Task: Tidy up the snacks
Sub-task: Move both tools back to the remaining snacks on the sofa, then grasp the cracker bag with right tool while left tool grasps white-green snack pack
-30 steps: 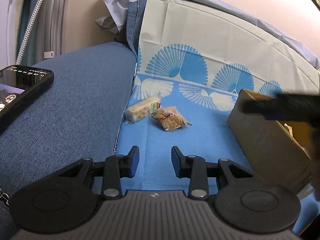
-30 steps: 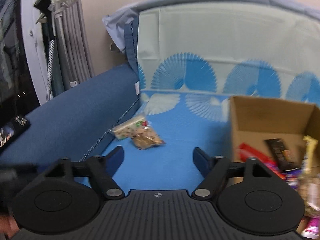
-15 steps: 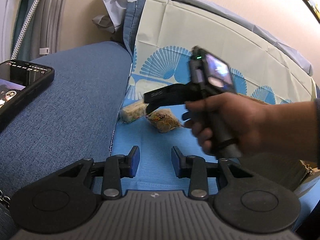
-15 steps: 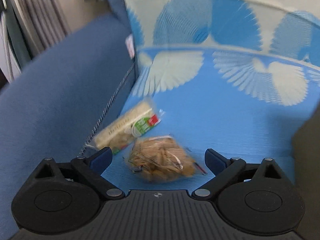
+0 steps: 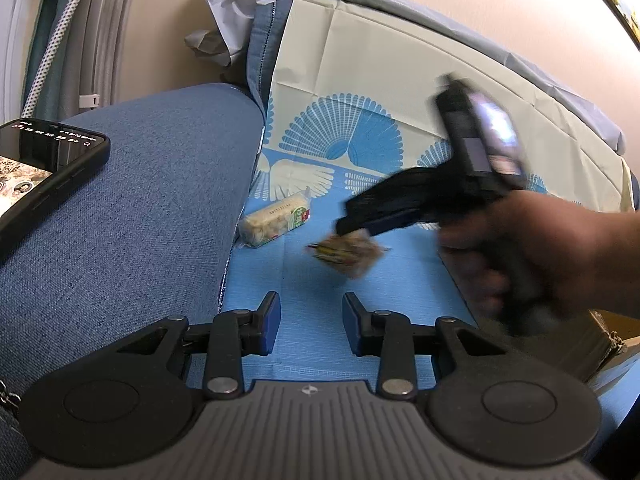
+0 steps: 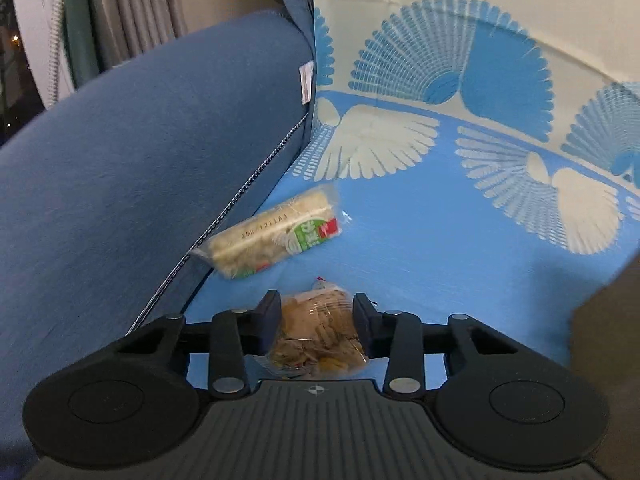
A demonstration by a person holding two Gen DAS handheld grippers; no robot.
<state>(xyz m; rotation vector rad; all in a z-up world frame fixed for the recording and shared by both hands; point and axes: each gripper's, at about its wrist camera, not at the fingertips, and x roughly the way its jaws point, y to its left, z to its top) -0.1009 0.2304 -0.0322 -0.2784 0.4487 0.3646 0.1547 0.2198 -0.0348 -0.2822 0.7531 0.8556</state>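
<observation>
Fingers (image 6: 269, 316) of the right gripper (image 6: 314, 316) clamp a cracker bag (image 6: 316, 336); the snack bar (image 6: 272, 236) lies at 11 o'clock; the left gripper (image 5: 310, 322) hangs parted, holding nothing.

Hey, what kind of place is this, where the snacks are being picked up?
Probably a home living room: a blue fabric sofa with a patterned cloth spread over the seat, and curtains behind it.

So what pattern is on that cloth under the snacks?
Blue cloth with cream and blue fan shapes, clearest in the right wrist view.
</observation>
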